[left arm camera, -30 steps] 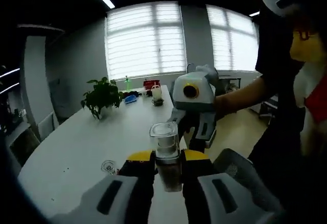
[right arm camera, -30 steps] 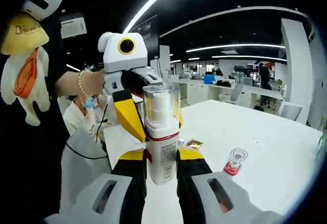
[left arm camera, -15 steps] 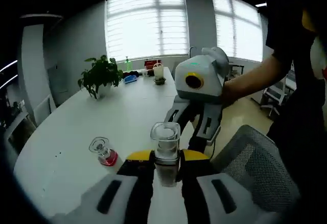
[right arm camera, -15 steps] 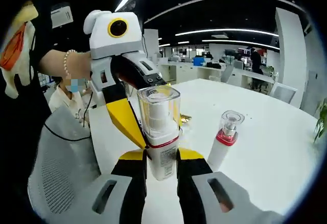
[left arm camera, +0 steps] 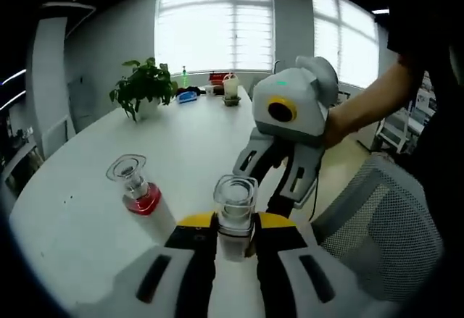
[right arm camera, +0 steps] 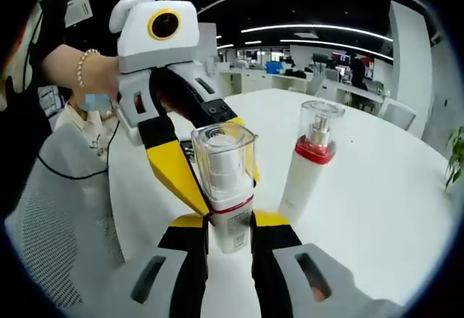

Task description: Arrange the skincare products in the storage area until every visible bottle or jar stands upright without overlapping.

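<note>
My left gripper [left arm camera: 233, 225] is shut on a clear-capped bottle [left arm camera: 235, 203], held upright over the white table [left arm camera: 80, 238]. From the right, the right gripper's fingers [left arm camera: 296, 177] reach down right behind that bottle. My right gripper [right arm camera: 228, 222] is shut on a white bottle with a clear cap and a red band [right arm camera: 226, 180]. The left gripper's yellow fingers [right arm camera: 174, 174] come down against it from the left, so both seem to hold the same bottle. A second bottle with a red collar [left arm camera: 135, 187] [right arm camera: 309, 160] stands upright on the table beside it.
A potted plant [left arm camera: 142, 86] and small items [left arm camera: 226, 86] stand at the far end of the table by the windows. A grey mesh chair [left arm camera: 377, 224] [right arm camera: 54, 216] sits at the table's edge. A person's hands [right arm camera: 94, 79] hold the grippers.
Both views have tipped down towards the table, and the red-collared bottle now looms larger and closer. The clear-capped bottle stays clamped in the jaws.
</note>
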Demonstrator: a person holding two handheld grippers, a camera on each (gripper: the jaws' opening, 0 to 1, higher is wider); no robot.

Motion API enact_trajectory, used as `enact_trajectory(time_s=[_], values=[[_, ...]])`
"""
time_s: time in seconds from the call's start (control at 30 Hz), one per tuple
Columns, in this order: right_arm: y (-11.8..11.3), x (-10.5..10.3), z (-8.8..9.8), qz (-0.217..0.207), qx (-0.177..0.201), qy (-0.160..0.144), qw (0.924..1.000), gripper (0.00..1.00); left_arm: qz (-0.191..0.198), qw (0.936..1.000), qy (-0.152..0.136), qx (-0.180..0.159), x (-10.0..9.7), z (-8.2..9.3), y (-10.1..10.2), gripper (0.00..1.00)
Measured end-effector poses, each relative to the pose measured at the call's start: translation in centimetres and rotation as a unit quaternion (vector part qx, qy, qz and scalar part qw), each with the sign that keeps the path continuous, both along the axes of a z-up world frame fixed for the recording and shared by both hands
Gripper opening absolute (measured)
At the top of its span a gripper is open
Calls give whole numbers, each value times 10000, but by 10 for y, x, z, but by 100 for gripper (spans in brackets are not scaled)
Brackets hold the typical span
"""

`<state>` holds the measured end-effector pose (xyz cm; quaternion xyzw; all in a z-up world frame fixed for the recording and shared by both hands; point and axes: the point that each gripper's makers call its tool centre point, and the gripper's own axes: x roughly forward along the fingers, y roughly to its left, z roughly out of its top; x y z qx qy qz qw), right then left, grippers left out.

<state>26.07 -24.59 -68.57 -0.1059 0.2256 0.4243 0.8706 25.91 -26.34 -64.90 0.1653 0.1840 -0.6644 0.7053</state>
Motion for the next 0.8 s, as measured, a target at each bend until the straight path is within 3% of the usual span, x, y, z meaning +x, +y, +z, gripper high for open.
enact_trajectory(time_s=[0.27,0.6,0.8], values=[[-1,11,-20,-2,-66,119,9999,22,81,9998,90,127,13,-22,-1,15],[-4,24,-39,156,-120,248,9995,22,175,9995,162,204,18,-31,-5,13],[-5,31,-41,189,-117,253,9994,22,330,9991,188,163,25,-33,-6,14]])
